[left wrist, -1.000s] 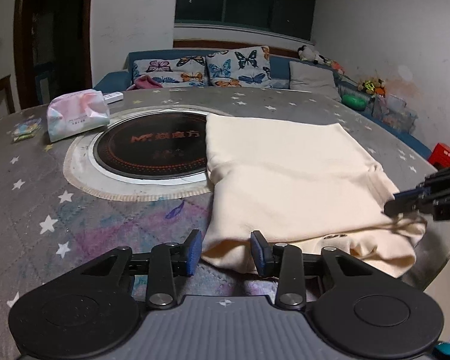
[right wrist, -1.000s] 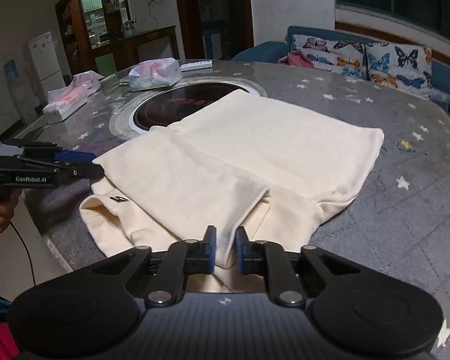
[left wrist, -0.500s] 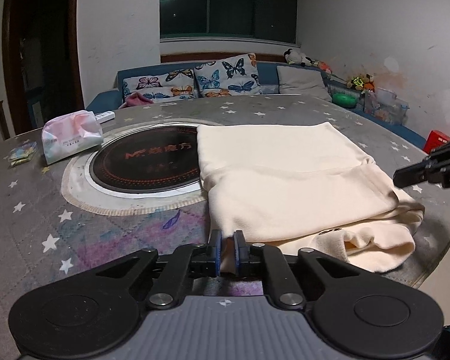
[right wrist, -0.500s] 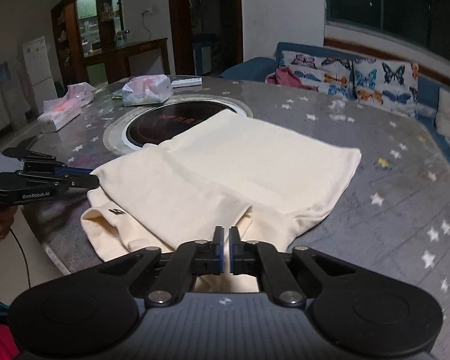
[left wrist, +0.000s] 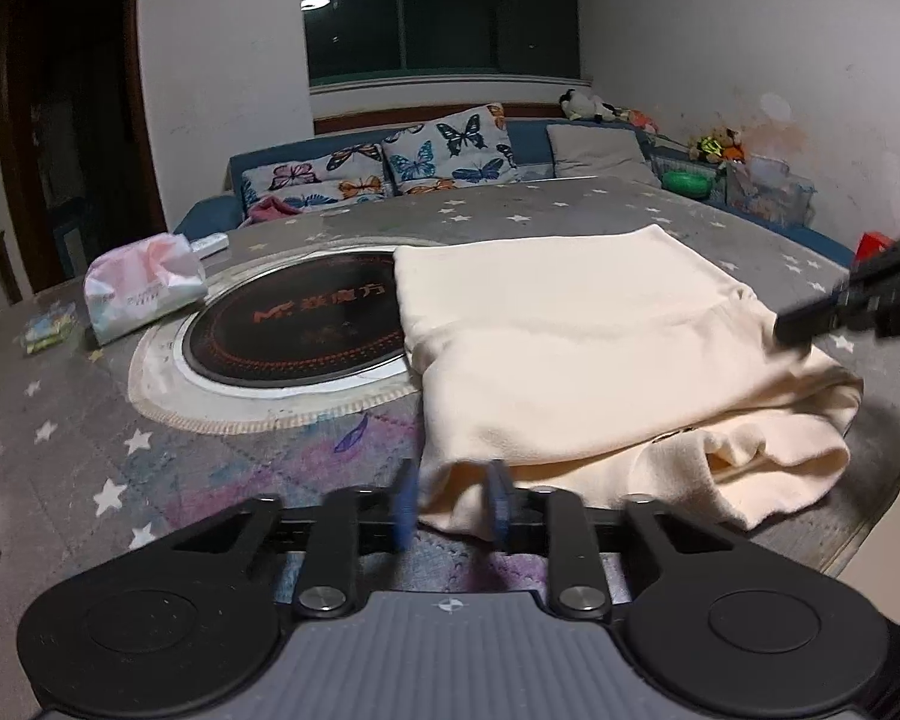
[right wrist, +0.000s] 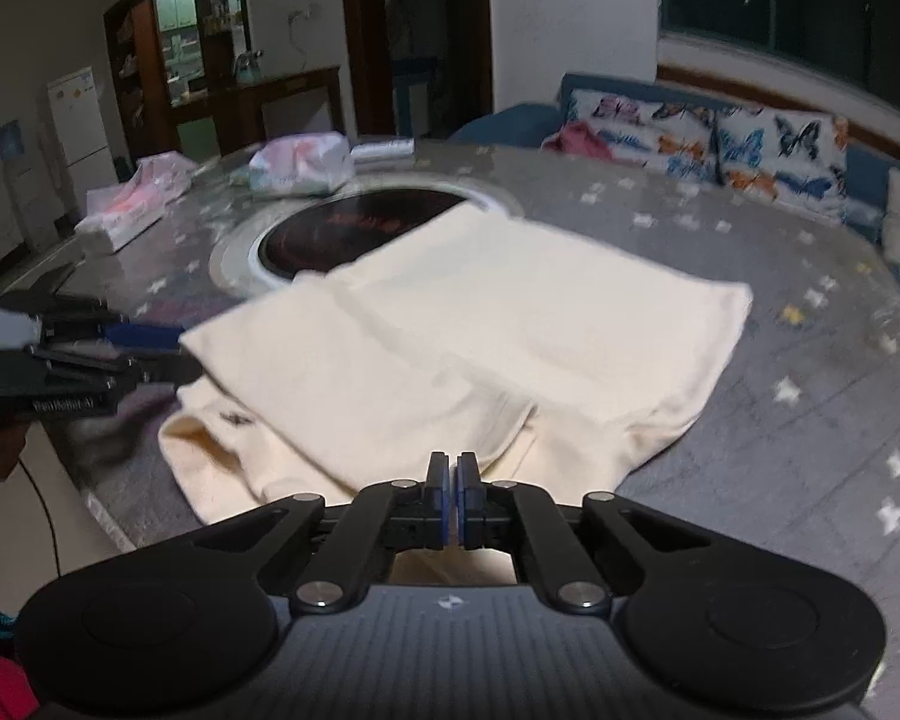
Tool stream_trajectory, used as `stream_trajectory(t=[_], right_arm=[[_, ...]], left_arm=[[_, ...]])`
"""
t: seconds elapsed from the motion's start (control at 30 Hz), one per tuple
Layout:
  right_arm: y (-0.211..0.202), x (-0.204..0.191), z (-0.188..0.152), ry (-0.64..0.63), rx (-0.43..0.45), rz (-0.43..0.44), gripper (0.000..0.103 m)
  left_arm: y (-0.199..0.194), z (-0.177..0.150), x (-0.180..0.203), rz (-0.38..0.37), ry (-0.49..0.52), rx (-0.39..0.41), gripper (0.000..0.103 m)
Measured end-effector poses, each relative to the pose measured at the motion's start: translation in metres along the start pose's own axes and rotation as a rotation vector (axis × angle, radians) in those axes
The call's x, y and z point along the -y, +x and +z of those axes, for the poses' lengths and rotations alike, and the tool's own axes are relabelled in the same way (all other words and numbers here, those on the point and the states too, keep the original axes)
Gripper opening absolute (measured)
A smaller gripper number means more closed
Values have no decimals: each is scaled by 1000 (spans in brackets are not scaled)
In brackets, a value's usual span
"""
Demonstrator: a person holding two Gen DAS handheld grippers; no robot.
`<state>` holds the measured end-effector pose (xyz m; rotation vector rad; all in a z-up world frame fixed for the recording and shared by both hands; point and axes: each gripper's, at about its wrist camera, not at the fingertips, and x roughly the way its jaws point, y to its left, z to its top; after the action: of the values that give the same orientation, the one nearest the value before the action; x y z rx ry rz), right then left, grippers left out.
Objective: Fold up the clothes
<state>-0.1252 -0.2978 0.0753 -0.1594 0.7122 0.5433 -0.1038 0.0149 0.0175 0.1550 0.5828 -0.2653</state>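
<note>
A: Where's the cloth (left wrist: 600,360)?
B: Folded on the tabletop (left wrist: 78,438), right of the cooktop (left wrist: 294,324).
A: The claws?
B: Left claw (left wrist: 450,501) opening, hem between its pads; right claw (right wrist: 450,498) clamped on the near edge.

Motion is blurring the left tool's pads (left wrist: 403,498); the right tool (left wrist: 858,306) is running off the frame's right edge.

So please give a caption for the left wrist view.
Left tongs opening around the cream garment's near edge on the table.
</note>
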Motion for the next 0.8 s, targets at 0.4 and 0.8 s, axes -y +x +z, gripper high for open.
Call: stream_trajectory(t=[0.4, 0.8], right_arm=[[-9, 1, -7, -8, -30, -35, 4], [11, 10, 19, -16, 27, -22, 10]], left_arm=[[-3, 0, -8, -11, 13, -26, 10], [12, 52, -16, -105, -75, 30, 11]])
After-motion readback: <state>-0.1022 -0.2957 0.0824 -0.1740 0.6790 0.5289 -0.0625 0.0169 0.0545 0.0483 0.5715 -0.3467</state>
